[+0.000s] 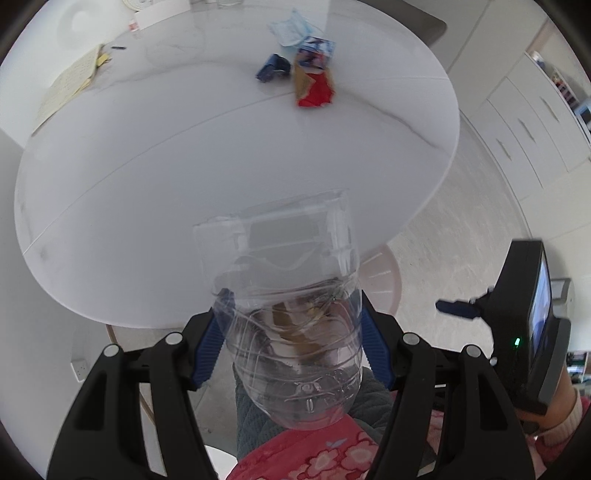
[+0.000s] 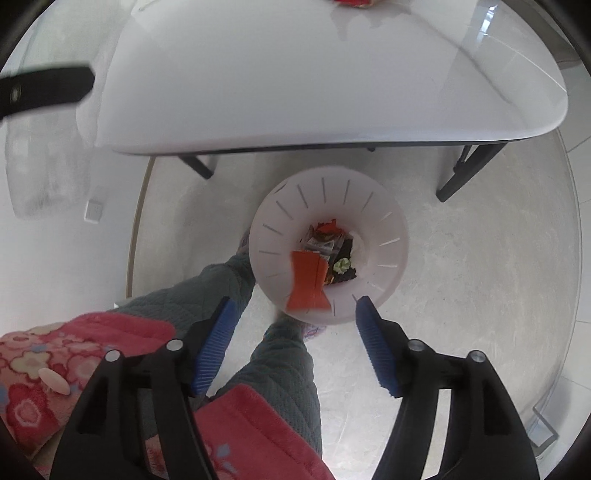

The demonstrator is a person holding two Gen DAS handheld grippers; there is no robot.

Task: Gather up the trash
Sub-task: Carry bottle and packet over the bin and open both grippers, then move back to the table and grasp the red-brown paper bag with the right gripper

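Clear, thin plastic is what worries me most: my left gripper [image 1: 291, 339] has its jaws clamped on a crushed transparent bottle [image 1: 291, 295], and the walls are already buckled and creased between the blue pads [image 1: 208, 350]. I judge it could squirt out sideways if I squeeze harder, or sag and drop onto my legs below if I ease off before it is over the bin.

Ahead of and above those jaws, the white table [image 1: 221, 166] carries the rest of the trash at its far side: a red wrapper [image 1: 314, 88], a blue-and-white packet [image 1: 316, 50], a dark blue crumpled piece [image 1: 273, 68] and a pale blue face mask [image 1: 291, 29], all close together. Reaching across with a bottle in the jaws could sweep them off.

My right gripper [image 2: 291, 339] has its jaws apart and holds nothing. Just beyond its tips an orange piece of card [image 2: 308, 282] shows blurred against the near rim of the pale pink bin [image 2: 384, 225]; I cannot tell whether it is inside or catching the rim, so it may land on the floor. Other scraps lie at the bin's bottom.
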